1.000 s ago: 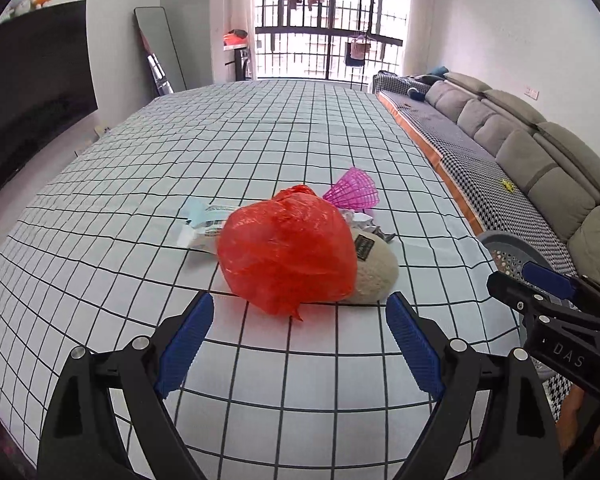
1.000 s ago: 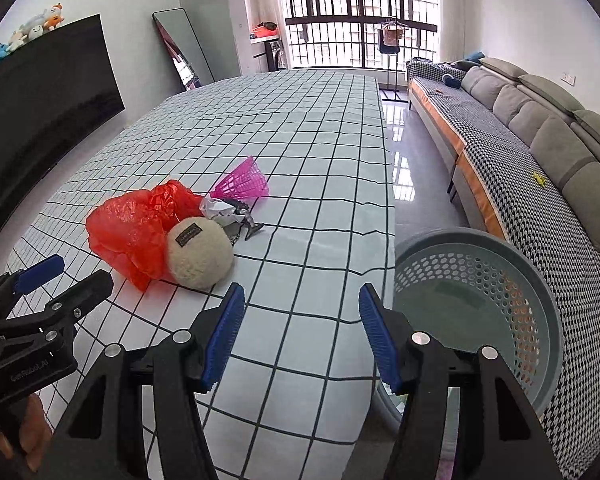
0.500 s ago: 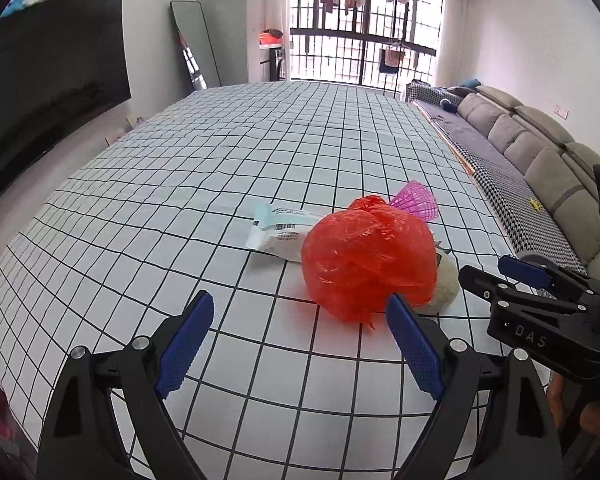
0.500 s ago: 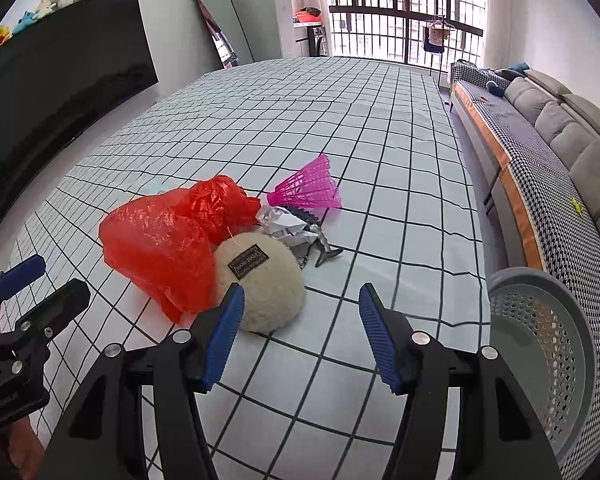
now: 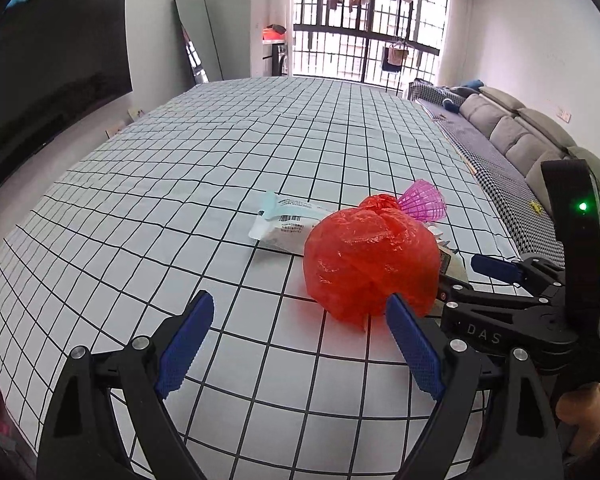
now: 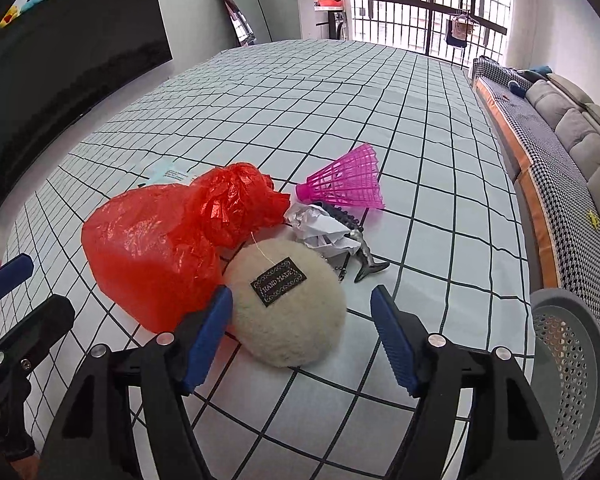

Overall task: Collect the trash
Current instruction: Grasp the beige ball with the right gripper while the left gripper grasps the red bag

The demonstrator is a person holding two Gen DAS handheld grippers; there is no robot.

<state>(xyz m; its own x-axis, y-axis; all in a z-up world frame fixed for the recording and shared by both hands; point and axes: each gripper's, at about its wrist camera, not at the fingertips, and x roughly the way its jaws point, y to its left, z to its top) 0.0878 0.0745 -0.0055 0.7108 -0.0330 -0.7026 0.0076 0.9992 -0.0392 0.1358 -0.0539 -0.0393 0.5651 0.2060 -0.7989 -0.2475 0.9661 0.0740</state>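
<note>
A crumpled red plastic bag (image 5: 370,266) (image 6: 172,240) lies on the checked table. Beside it are a cream fluffy ball with a black label (image 6: 288,312), crumpled white paper (image 6: 320,230), a pink shuttlecock (image 6: 346,184) (image 5: 424,202), a small grey toy (image 6: 360,252) and a white wrapper (image 5: 286,228). My left gripper (image 5: 300,340) is open and empty, just short of the red bag. My right gripper (image 6: 302,336) is open, its jaws on either side of the near part of the fluffy ball without closing on it.
A grey perforated basket (image 6: 568,364) stands off the table's right edge. A sofa (image 5: 540,148) runs along the right wall. A large dark screen (image 6: 60,60) is on the left. The checked table (image 5: 260,140) stretches far ahead.
Both grippers have moved closer to the pile. The right gripper swung left from the basket to the fluffy ball. The left view shifted so the red bag sits further right.
</note>
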